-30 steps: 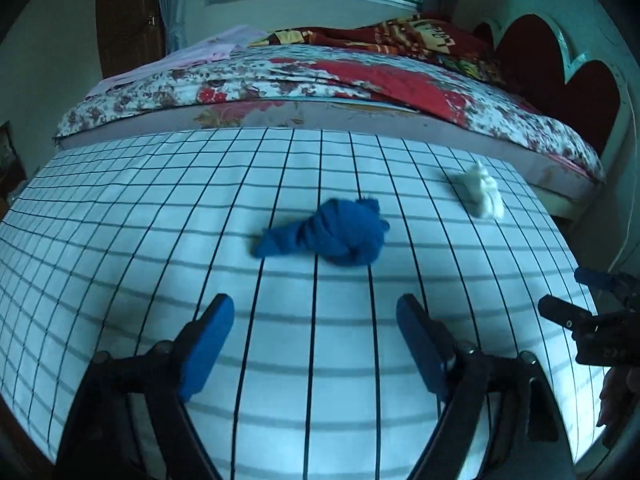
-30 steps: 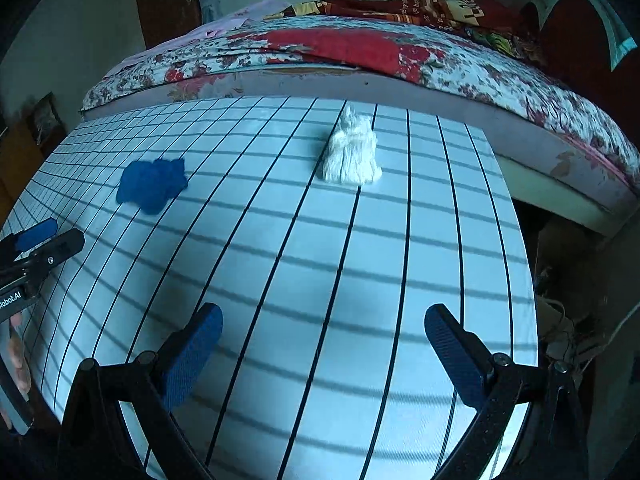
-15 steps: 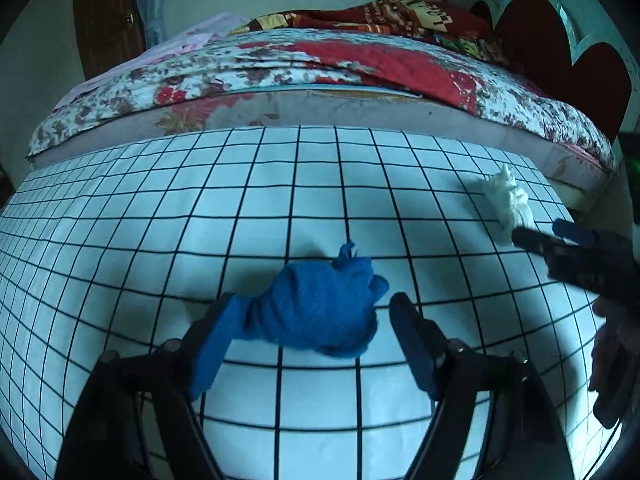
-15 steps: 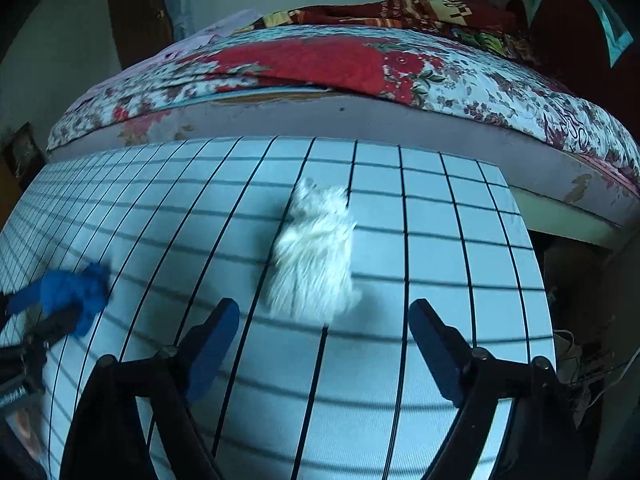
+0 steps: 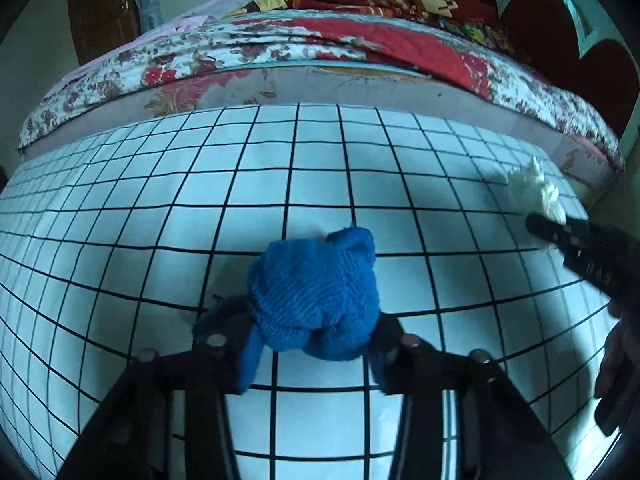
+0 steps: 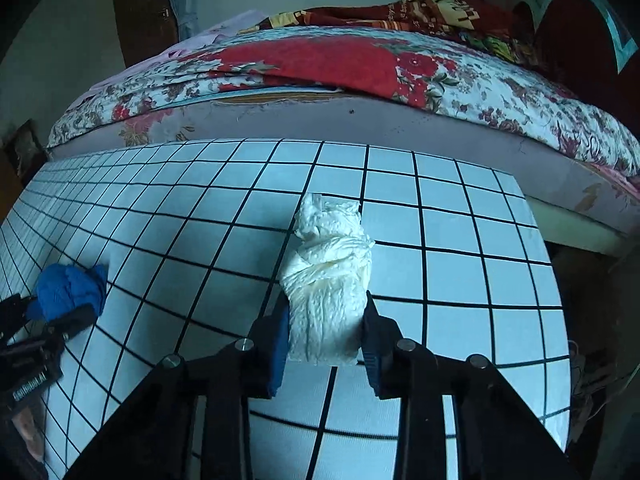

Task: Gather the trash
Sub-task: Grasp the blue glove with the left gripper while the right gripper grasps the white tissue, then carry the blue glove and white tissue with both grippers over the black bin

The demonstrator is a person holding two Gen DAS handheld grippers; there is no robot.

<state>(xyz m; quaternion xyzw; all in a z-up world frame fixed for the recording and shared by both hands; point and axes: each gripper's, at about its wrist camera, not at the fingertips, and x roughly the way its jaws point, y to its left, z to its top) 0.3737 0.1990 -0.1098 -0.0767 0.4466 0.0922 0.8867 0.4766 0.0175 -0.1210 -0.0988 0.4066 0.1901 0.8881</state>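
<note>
A crumpled blue cloth wad (image 5: 316, 292) lies on the white grid-patterned tablecloth (image 5: 160, 240). My left gripper (image 5: 314, 346) is closing on it, and both pads press its sides. A crumpled white paper wad (image 6: 328, 280) sits near the table's right end. The right gripper (image 6: 324, 344) is closing too, with the wad squeezed between its blue pads. In the right wrist view the blue wad (image 6: 68, 288) and the left gripper (image 6: 48, 332) show at the far left. The left wrist view shows the paper wad (image 5: 532, 188) and the right gripper (image 5: 560, 232) at the right.
A bed (image 5: 320, 52) with a floral and red cover runs along the table's far edge. A dark red headboard (image 5: 560, 40) stands at its right. The table's right edge (image 6: 556, 320) drops to the floor, where cables lie. A hand (image 5: 612, 352) holds the right gripper.
Both grippers moved forward over the table to their wads and their jaws narrowed from wide open until the pads pinch the blue cloth and the white paper.
</note>
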